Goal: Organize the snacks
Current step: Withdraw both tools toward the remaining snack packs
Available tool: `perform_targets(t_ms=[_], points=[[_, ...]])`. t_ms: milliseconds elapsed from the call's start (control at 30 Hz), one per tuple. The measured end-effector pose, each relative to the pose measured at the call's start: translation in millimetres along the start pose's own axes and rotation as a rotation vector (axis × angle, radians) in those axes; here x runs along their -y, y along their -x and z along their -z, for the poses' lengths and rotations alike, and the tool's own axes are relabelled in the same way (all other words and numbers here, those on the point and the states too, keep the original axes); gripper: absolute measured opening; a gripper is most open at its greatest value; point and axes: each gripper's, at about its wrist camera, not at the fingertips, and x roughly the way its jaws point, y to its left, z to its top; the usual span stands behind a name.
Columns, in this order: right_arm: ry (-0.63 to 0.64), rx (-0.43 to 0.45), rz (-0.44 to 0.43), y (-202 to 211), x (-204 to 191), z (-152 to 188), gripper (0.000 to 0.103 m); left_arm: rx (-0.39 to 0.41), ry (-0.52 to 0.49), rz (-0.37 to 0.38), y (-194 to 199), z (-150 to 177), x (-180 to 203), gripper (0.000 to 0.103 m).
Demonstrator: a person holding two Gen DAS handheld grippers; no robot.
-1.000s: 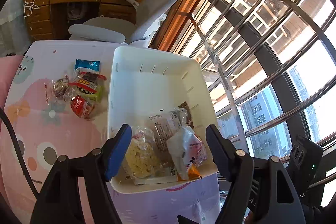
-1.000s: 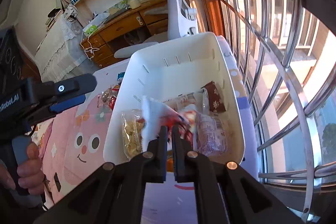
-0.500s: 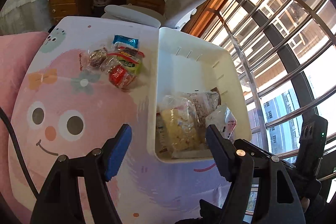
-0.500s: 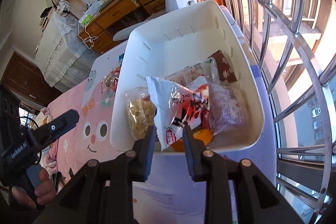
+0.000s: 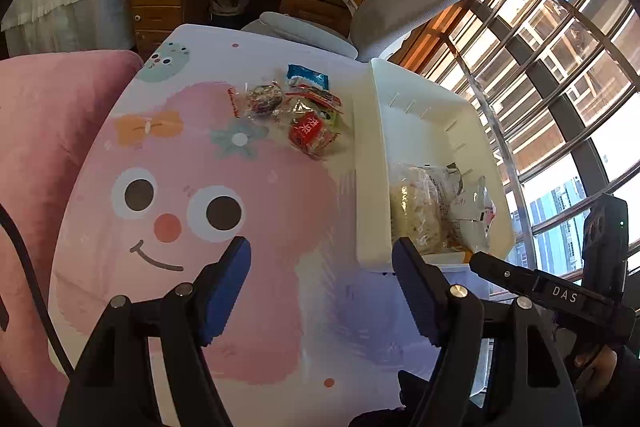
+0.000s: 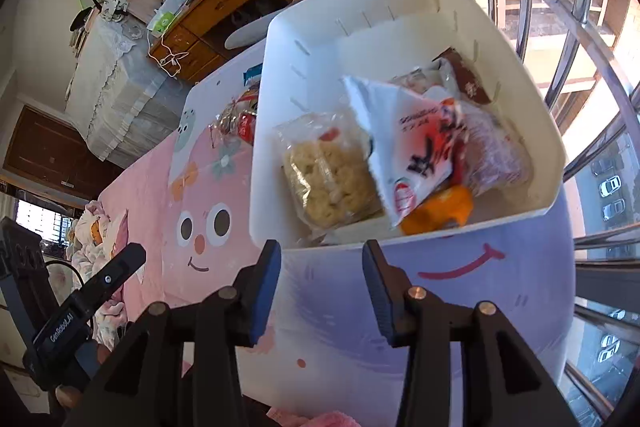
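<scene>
Left wrist view: left gripper [image 5: 320,267] spread wide with nothing between the blue pads, poised over the cartoon-face tabletop [image 5: 192,299]. A cluster of loose snacks [image 5: 296,111] lying toward the far edge, just beside the left wall of the white bin [image 5: 370,163] at the right edge.

Right wrist view: right gripper [image 6: 322,267] opening, nothing between its pads, just outside the bin's near wall [image 6: 400,239]. White-and-red packet [image 6: 416,143] inside the bin, leaning on other bagged snacks [image 6: 332,171].
</scene>
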Motion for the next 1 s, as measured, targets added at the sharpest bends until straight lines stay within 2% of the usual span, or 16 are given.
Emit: perform_targets(t_ms=[100,433,833,1000], points=[[-0.019,-0.002,0.001,-4,-14,7,0.045,0.004,-0.017,0.007,10,0,-16,0.072],[-0.096,0.055,0.013,-15,-65,32,0.061,-0.001,-0.126,0.044,38,-12,-61,0.072],[-0.203,0.130,0.058,-41,-123,63,0.070,-0.043,-0.245,0.101,48,-40,-113,0.072],[-0.210,0.161,0.092,-51,-143,68,0.072,-0.058,-0.290,0.107,44,-57,-126,0.072]])
